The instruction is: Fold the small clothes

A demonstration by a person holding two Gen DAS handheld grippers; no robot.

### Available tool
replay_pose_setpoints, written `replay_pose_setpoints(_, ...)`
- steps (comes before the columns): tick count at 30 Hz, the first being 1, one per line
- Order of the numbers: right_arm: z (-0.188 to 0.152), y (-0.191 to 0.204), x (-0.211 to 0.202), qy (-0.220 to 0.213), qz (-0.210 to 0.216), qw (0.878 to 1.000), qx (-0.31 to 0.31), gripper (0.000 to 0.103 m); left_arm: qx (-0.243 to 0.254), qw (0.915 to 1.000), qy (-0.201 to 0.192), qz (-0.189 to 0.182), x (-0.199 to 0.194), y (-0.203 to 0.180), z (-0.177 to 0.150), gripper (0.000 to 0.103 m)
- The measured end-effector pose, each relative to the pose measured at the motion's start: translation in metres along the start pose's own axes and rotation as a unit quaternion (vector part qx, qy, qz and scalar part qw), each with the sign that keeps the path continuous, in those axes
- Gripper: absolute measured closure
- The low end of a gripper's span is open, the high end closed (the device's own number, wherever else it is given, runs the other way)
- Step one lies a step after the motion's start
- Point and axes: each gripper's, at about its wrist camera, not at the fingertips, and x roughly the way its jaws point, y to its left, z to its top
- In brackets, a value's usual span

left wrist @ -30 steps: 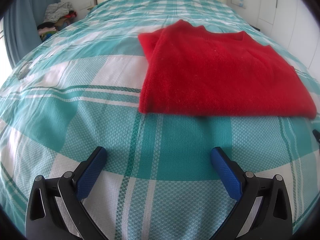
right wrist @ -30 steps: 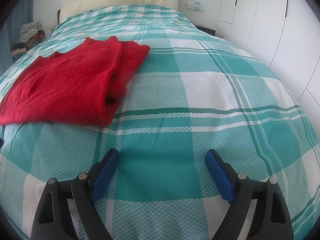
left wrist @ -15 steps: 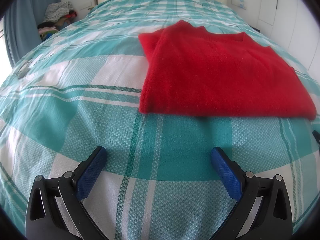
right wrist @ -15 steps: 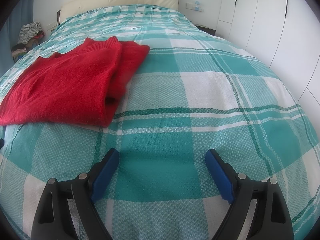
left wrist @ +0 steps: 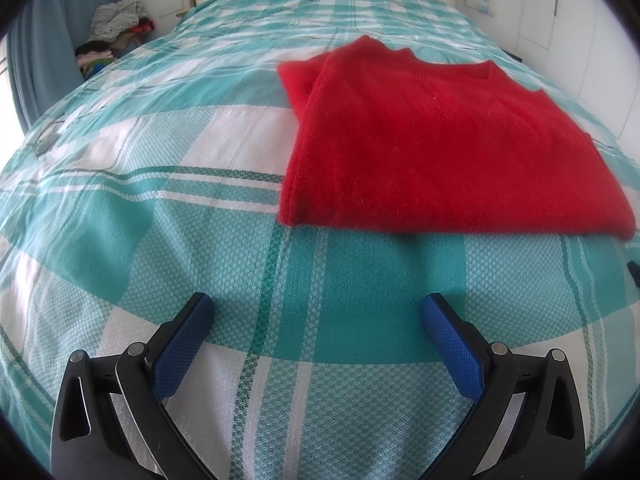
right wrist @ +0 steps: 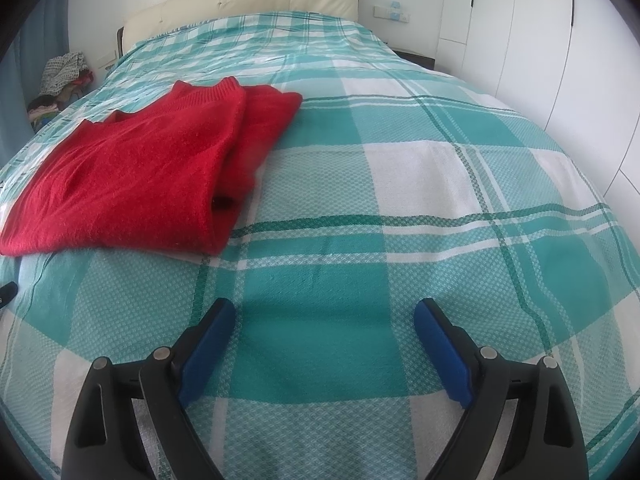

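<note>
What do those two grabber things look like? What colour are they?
Both look the same. The left gripper and right gripper each have two black plastic arms with triangular cut-outs and round silver pins. The jaws carry blue pads with a bumpy diamond texture. No cables, markings or sleeves show.

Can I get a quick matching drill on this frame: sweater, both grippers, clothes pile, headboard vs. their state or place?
Column 1:
1. red sweater
2. left gripper
3. right gripper
4. clothes pile
5. headboard

Column 2:
A. heaped beside the bed, by the blue curtain
B. jaws open, the sweater ahead and to its right
C. cream, at the far end of the bed
D. folded, lying flat on the checked bedspread
E. jaws open, the sweater ahead and to its left

Pairs: 1-D, 2-B, 3-E, 4-A, 5-C
</note>
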Motion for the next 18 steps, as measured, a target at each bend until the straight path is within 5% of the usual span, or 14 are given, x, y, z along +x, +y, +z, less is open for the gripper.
replay_pose_setpoints(18, 0.0014, 0.0022, 0.0035, 0.005, 0.009, 1.000, 0.001, 0.008, -0.007, 0.9999, 0.004, -0.012, -0.0001, 0.0031, 0.0007, 0.000)
